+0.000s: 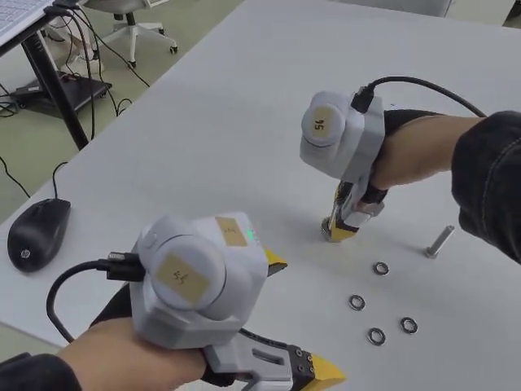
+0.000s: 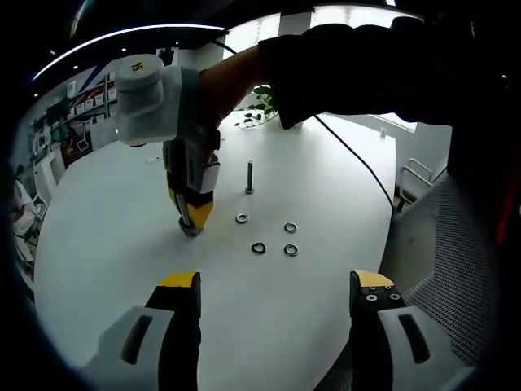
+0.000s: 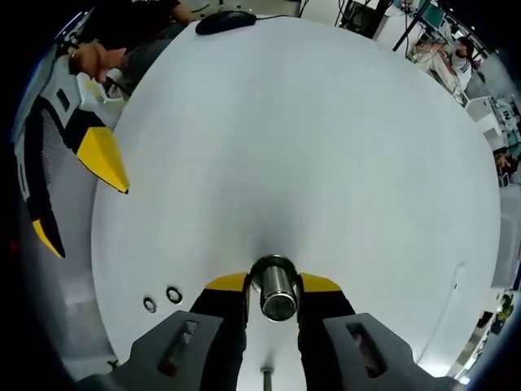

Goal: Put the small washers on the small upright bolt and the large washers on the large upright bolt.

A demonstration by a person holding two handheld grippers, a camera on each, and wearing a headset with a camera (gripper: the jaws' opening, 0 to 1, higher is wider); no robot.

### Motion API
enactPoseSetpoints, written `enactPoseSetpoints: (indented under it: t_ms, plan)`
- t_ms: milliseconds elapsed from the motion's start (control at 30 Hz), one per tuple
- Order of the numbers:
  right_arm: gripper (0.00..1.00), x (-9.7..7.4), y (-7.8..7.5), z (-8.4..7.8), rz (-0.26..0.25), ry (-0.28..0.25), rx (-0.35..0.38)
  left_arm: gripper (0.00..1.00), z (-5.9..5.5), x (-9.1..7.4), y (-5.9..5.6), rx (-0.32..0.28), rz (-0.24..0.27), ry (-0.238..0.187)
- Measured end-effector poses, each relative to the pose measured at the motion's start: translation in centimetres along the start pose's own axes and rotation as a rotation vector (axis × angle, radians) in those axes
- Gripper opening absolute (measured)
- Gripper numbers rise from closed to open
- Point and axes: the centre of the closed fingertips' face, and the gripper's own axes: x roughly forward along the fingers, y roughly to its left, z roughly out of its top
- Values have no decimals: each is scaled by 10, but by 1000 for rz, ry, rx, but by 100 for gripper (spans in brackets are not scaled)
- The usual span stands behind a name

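Observation:
My right gripper [image 1: 335,230] points down at the white table [image 1: 220,138], shut on the large steel bolt [image 3: 277,299], which stands with its end on the tabletop [image 2: 190,229]. The small bolt [image 1: 440,241] stands upright to its right. Several steel washers [image 1: 376,336] lie loose in front of both bolts, and two of those washers [image 3: 173,294] show left of the right jaws. My left gripper [image 1: 301,318] hovers near the table's front edge with its jaws wide open and nothing between them [image 2: 275,281]; the washers [image 2: 259,248] lie ahead of it.
A black computer mouse [image 1: 37,232] with its cable lies at the table's left edge. Beyond that edge, on the floor, stand a desk leg [image 1: 57,81] with cables and an office chair base [image 1: 130,32].

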Motion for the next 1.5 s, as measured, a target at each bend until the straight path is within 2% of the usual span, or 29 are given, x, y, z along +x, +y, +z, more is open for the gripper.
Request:
enactPoseSetpoints:
  t_ms: [367, 700, 1500]
  plan:
    - [24, -1, 5, -2, 7, 2, -5, 74, -1, 0, -1, 0, -4, 1]
    - [26, -6, 12, -1, 15, -18, 2, 74, -1, 0, -1, 3, -4, 1]
    - [28, -21, 9, -11, -6, -44, 45, 74, -1, 1, -6, 14, -19, 8]
